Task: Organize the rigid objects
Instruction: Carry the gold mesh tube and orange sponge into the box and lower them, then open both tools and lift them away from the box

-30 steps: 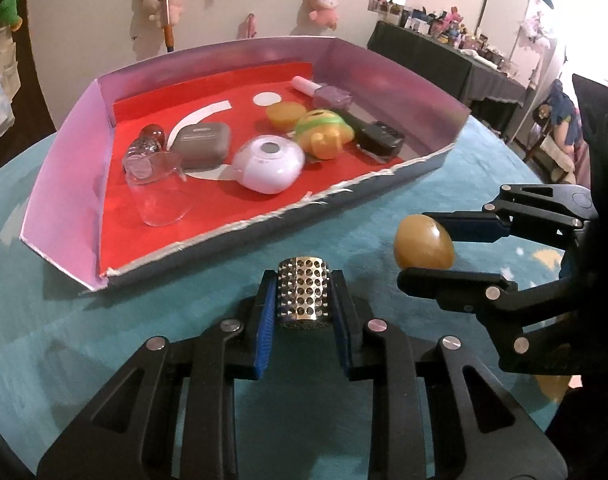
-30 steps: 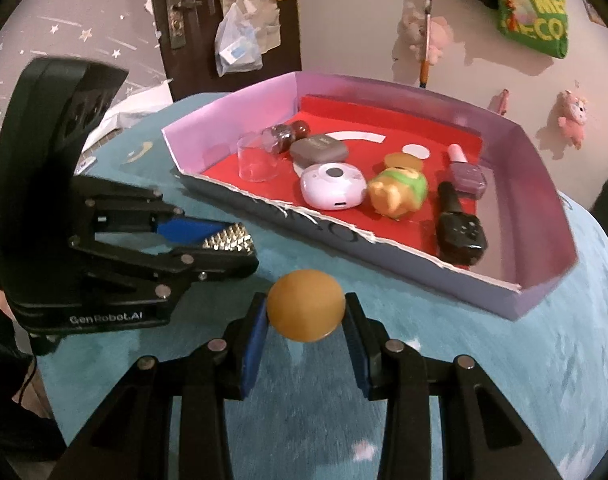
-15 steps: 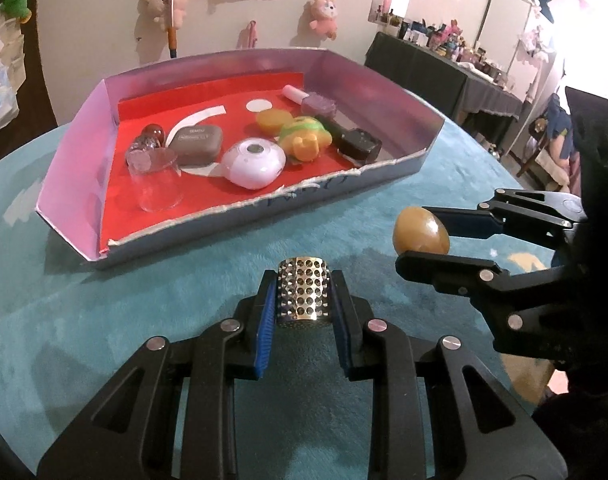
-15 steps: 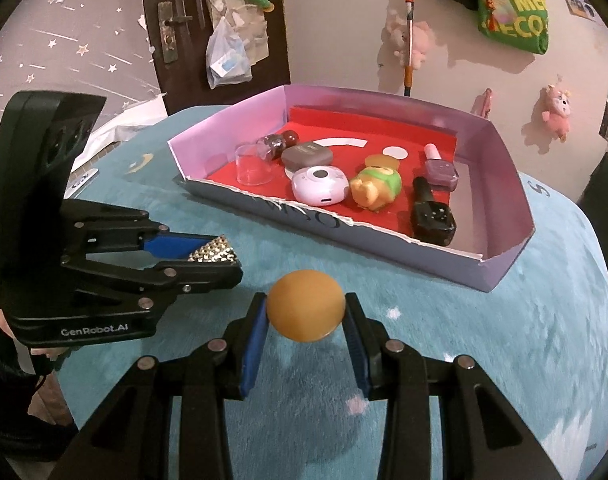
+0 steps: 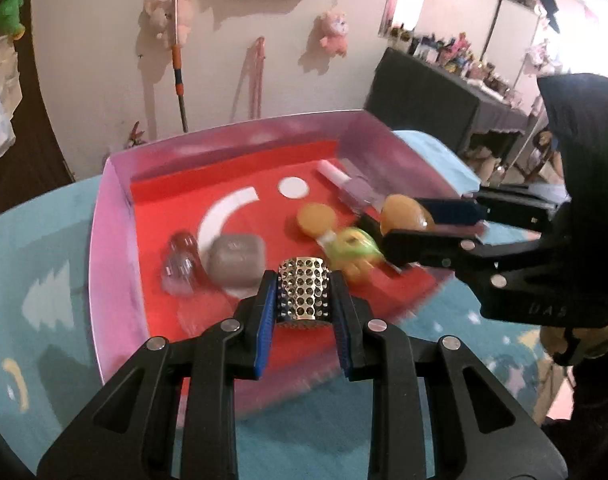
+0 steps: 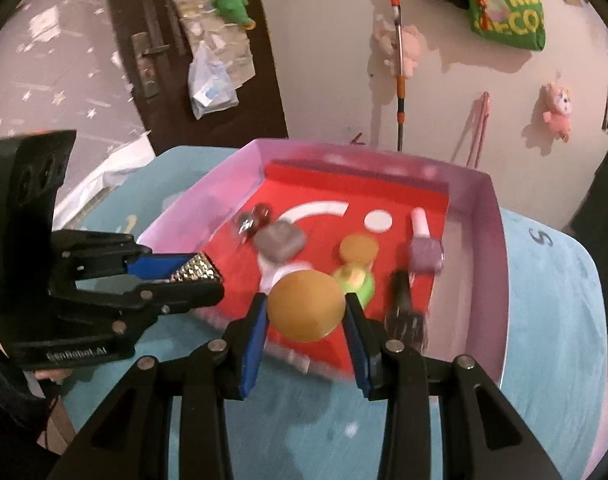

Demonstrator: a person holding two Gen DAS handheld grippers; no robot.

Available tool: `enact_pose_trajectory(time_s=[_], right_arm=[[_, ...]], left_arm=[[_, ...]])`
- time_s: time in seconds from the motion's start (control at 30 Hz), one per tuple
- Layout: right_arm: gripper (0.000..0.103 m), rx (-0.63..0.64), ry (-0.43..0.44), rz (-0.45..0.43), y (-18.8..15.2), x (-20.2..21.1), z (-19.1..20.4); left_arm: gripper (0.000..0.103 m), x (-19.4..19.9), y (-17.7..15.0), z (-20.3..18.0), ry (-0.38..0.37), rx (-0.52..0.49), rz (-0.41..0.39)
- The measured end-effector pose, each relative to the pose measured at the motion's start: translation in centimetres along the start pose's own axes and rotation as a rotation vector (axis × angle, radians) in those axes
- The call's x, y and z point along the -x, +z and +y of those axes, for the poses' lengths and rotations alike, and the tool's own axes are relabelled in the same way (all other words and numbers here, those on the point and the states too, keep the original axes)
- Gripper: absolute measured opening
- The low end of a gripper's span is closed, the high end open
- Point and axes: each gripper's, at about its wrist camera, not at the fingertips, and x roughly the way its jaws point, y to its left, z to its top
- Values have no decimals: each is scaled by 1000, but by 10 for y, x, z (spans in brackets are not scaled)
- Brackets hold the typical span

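My left gripper (image 5: 304,300) is shut on a studded silver cylinder (image 5: 304,294), held over the near edge of the pink box (image 5: 111,248) with its red floor. My right gripper (image 6: 306,308) is shut on an amber egg-shaped object (image 6: 306,306), also above the box's near edge. In the left wrist view the right gripper (image 5: 412,220) and its amber egg (image 5: 404,214) hang at the right over the box. In the right wrist view the left gripper (image 6: 199,276) shows at the left with the studded cylinder (image 6: 195,272).
Inside the box lie a grey case (image 5: 235,258), a clear bottle (image 5: 179,264), an orange disc (image 5: 316,218), a green-yellow toy (image 5: 352,248), a purple nail-polish bottle (image 6: 424,250) and a black item (image 6: 404,304). The box rests on a teal tablecloth (image 6: 544,300).
Both grippers have risen and moved forward with their objects, from above the teal cloth to over the box's near edge. The box now looks closer and is blurred by motion.
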Motion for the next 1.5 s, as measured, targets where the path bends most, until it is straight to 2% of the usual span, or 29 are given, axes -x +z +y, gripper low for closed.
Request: enact_pose_trajectory(time_s=[0.23, 0.43, 0.7, 0.9, 1.0, 1.5], right_arm=[[40, 8, -66, 124, 53, -60, -23], [40, -16, -70, 214, 71, -100, -40], [40, -37, -62, 311, 79, -134, -51], [40, -49, -74, 331, 81, -146, -55], [40, -46, -84, 344, 81, -150, -57], [40, -29, -119, 344, 82, -157, -52]], left_arm=[[24, -50, 37, 26, 44, -9, 96], [24, -81, 50, 34, 83, -33, 151], [24, -101, 58, 41, 101, -23, 192], [24, -113, 57, 36, 133, -50, 222], [24, -115, 59, 30, 162, -72, 212], [24, -114, 57, 31, 172, -67, 200]])
